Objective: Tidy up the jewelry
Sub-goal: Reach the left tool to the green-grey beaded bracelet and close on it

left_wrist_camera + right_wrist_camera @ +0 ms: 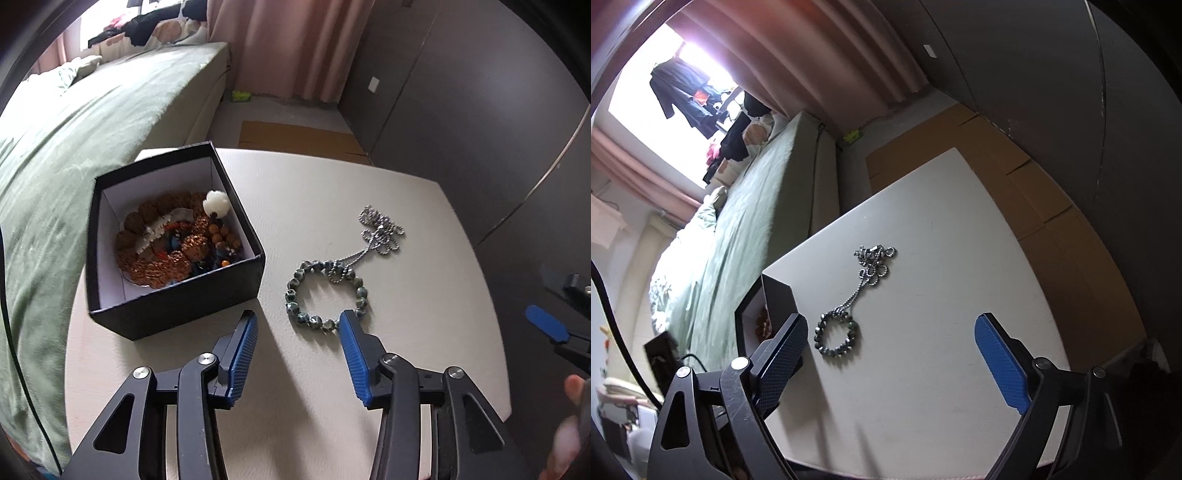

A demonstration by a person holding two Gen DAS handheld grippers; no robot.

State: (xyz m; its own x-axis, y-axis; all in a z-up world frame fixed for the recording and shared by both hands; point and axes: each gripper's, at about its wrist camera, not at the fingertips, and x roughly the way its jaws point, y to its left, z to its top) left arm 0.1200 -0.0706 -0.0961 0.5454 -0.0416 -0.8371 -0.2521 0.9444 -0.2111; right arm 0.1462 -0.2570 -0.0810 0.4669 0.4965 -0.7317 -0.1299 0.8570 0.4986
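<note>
Left wrist view shows my left gripper point(297, 319) spread wide and holding nothing, its right tip covering part of the green bead bracelet point(325, 293) on the white table point(424, 295), with the silver chain point(380, 232) draped across the bracelet's far side. Beside them the black box point(166, 240) holds a tangle of brown beads I can't sort apart. My right gripper point(892, 325) is also wide apart and empty, its left finger hiding most of the box point(779, 295).

Left tool point(297, 321) agape above table point(424, 295), beaded bracelet point(327, 295) beside black box point(177, 314)
</note>
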